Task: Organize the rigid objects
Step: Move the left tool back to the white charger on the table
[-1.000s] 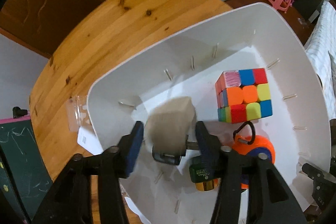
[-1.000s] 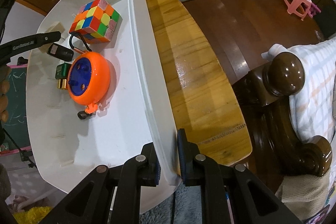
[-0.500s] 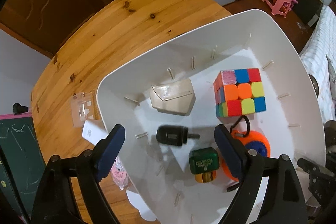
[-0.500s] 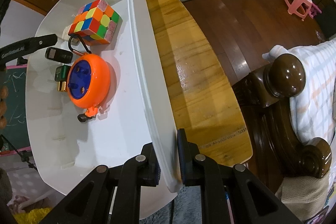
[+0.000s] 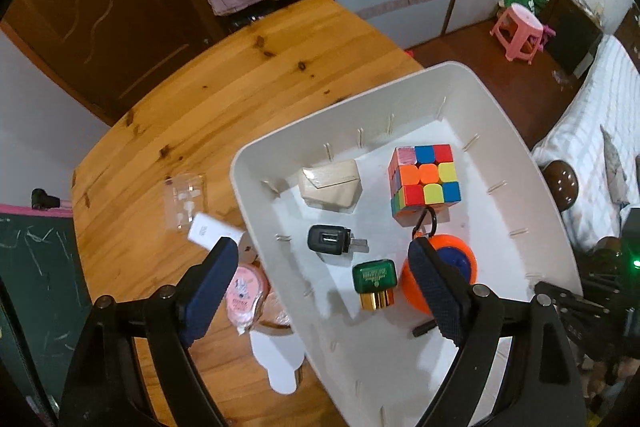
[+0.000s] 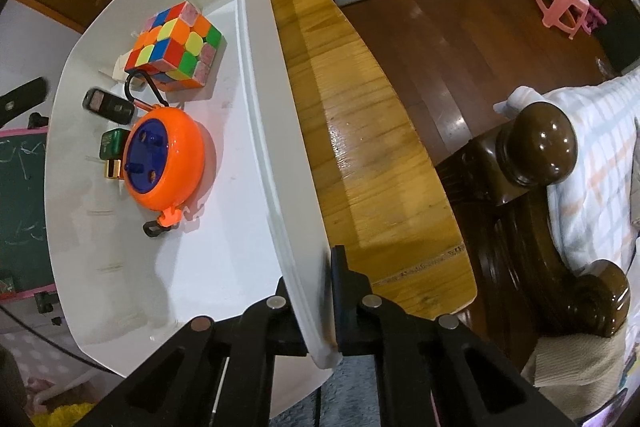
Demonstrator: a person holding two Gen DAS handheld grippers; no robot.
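A white plastic bin [image 5: 500,131] stands on the round wooden table [image 5: 200,107]. Inside lie a beige box [image 5: 330,185], a colourful puzzle cube [image 5: 424,183], a black plug charger [image 5: 330,239], a green and gold item [image 5: 374,281] and an orange reel [image 5: 460,259]. My left gripper [image 5: 320,267] hangs open above the bin with nothing between its fingers. My right gripper [image 6: 320,291] is shut on the bin's side wall [image 6: 272,147] near its corner. The cube [image 6: 176,47] and reel [image 6: 168,163] also show in the right wrist view.
Left of the bin on the table lie a small white box [image 5: 212,233], clear plastic packaging [image 5: 186,201], a pink round packet [image 5: 244,287] and white paper [image 5: 280,359]. A chalkboard [image 5: 36,287] stands at the left. A dark wooden bedpost [image 6: 536,147] is right of the table.
My left gripper opened and let go of the beige box, which now lies at the back left of the bin, then rose. My right gripper closed tighter on the bin wall.
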